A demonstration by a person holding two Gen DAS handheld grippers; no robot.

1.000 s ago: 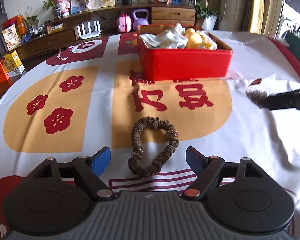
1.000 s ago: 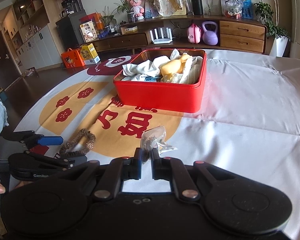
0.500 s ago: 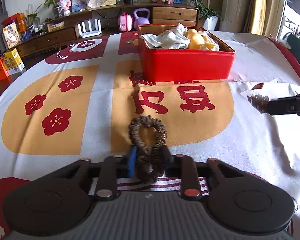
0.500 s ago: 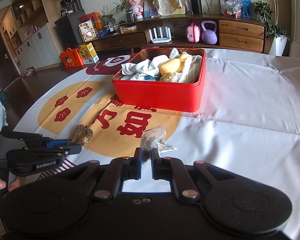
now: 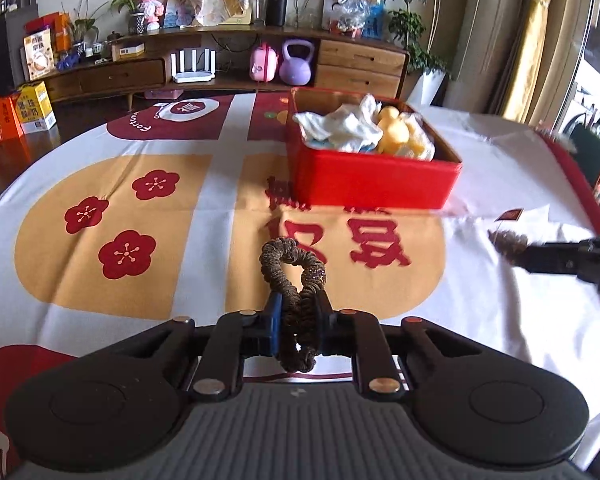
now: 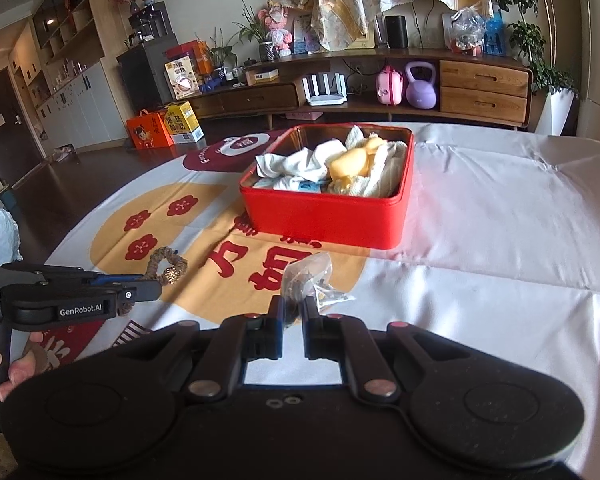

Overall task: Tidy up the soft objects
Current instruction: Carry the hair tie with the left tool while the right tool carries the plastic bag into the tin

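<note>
scrunchie (image 5: pixel 296 280) — brown | box (image 5: pixel 372 184) — red | tablecloth (image 5: pixel 204 216) — white, orange, maroon blossoms

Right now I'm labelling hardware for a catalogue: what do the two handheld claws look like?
Both are matte black. The left claw has blue pads on its fingers, silver and orange pivot rivets, two round discs and a ribbed grey body; its side reads "GenRobot.AI" in white. The right claw is the same shape, black-bodied.

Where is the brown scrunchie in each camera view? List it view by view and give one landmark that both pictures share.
Left wrist view: the brown scrunchie is at bottom centre, pinched between the left gripper fingers, which are closing on it, its loop sticking out ahead.
Right wrist view: the scrunchie is at far left, poking out of the left gripper above the tablecloth.
Shared landmark: the red tin of cloths, beyond the scrunchie in both.
</note>
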